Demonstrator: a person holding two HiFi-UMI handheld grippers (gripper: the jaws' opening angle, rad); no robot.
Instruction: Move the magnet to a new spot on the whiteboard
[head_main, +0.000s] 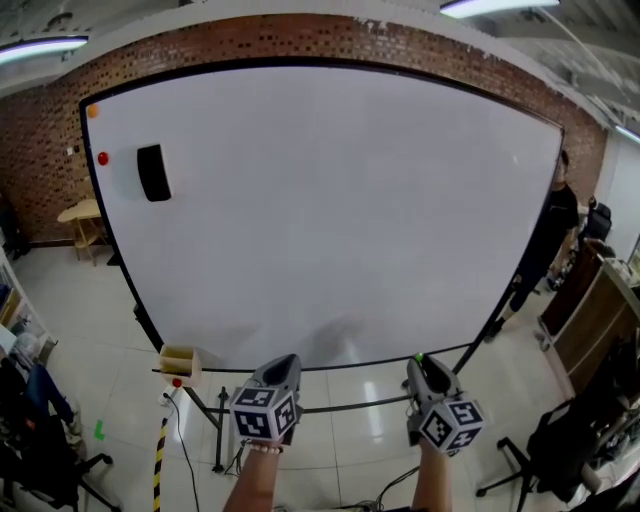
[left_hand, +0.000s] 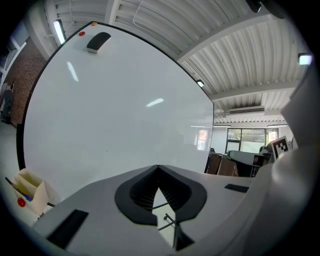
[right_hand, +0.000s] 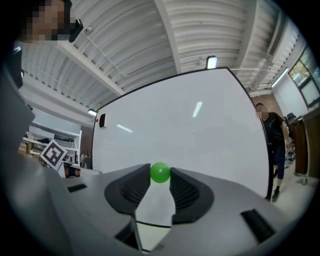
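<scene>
Whiteboard (head_main: 330, 210): smooth, glossy white, with light strips mirrored in it. Wall (head_main: 300, 35) behind it at 12 o'clock: rough red brick. Floor (head_main: 360, 420): glossy pale tiles, reflective. Magnet (right_hand: 160, 172): green, smooth and glossy, looks like plastic, with a bright highlight. Right claw (right_hand: 160, 176) and left claw (left_hand: 158, 168): matt grey plastic shells, black ribbed pads (right_hand: 186, 192) that look rubbery. Eraser (head_main: 153, 172) at 10 o'clock on the board: matt black. Ceiling (right_hand: 200, 30): ribbed white sheet, looks like metal. Small table (head_main: 85, 215) at 9 o'clock: pale wood.
</scene>
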